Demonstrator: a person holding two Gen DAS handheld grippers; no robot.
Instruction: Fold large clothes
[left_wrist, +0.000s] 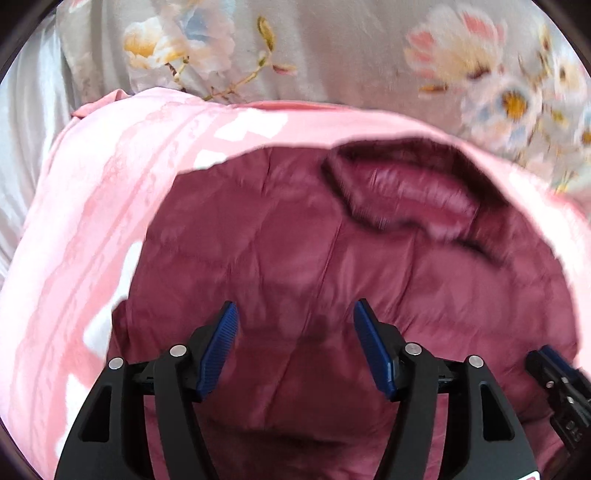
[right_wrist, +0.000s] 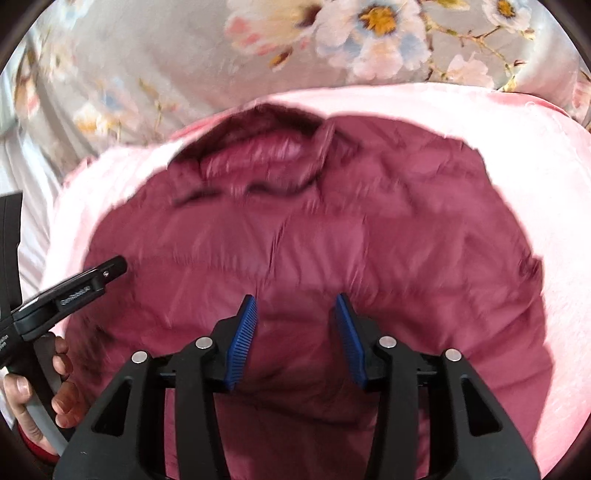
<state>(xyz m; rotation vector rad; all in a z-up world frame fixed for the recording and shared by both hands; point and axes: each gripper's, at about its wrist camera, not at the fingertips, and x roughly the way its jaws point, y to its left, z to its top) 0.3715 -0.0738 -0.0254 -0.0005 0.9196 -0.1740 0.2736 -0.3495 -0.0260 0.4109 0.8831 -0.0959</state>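
Both tools, left gripper (left_wrist: 295, 314) and right gripper (right_wrist: 295, 308), hover open and empty above the maroon jacket (left_wrist: 314, 258), presumably between folds.

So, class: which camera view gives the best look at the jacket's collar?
The right wrist view: the collar of the maroon jacket sits near centre, its whole curve visible. The left wrist view shows the collar off to the right, blurred.

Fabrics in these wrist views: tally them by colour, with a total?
Maroon: 1, jacket
Pink: 1, blanket beneath it
Grey floral: 1, sheet
Total: 3
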